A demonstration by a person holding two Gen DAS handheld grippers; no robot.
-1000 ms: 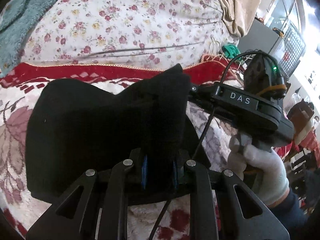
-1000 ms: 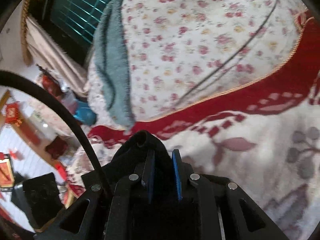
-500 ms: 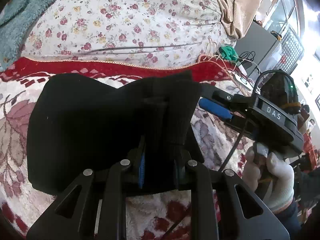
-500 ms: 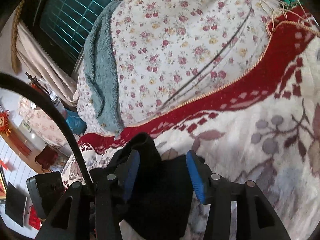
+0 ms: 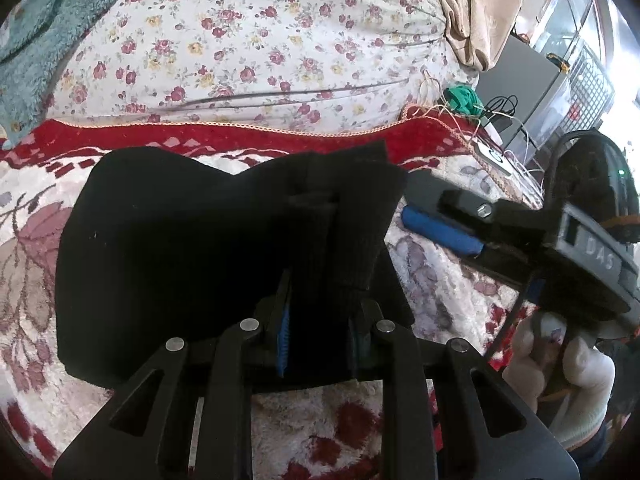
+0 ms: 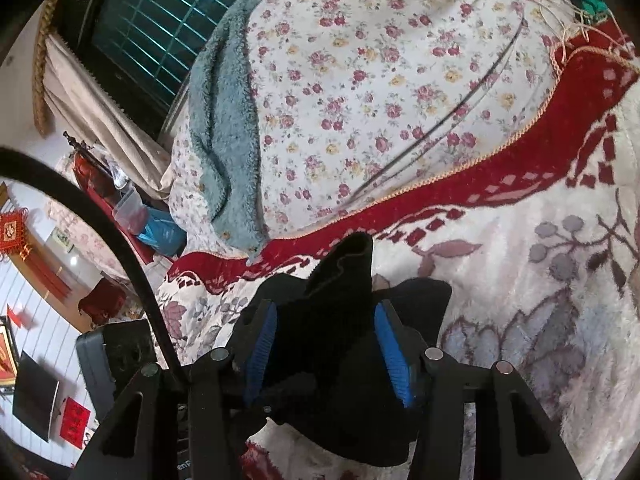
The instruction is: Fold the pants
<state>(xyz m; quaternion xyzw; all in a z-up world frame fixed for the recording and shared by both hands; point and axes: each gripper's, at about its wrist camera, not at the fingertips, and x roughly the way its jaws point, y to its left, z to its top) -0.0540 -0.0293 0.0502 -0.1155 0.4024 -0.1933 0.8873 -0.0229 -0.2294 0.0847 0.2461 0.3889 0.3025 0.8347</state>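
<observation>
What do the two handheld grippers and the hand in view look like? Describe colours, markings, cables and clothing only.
Both the left gripper and the right gripper are black linkage frames with silver rivets and ribbed blue finger pads. The right one carries white "DAS" lettering and a black cable. The hand wears a white knit glove with a dark sleeve.

Beneath the left gripper (image 5: 318, 332), near edge of the black pants (image 5: 180, 260) hidden by the frame. Right of it, gloved hand (image 5: 560, 380) cut off at the picture's edge. Left of the right gripper (image 6: 326, 346), wall hangings too blurred to read.
</observation>
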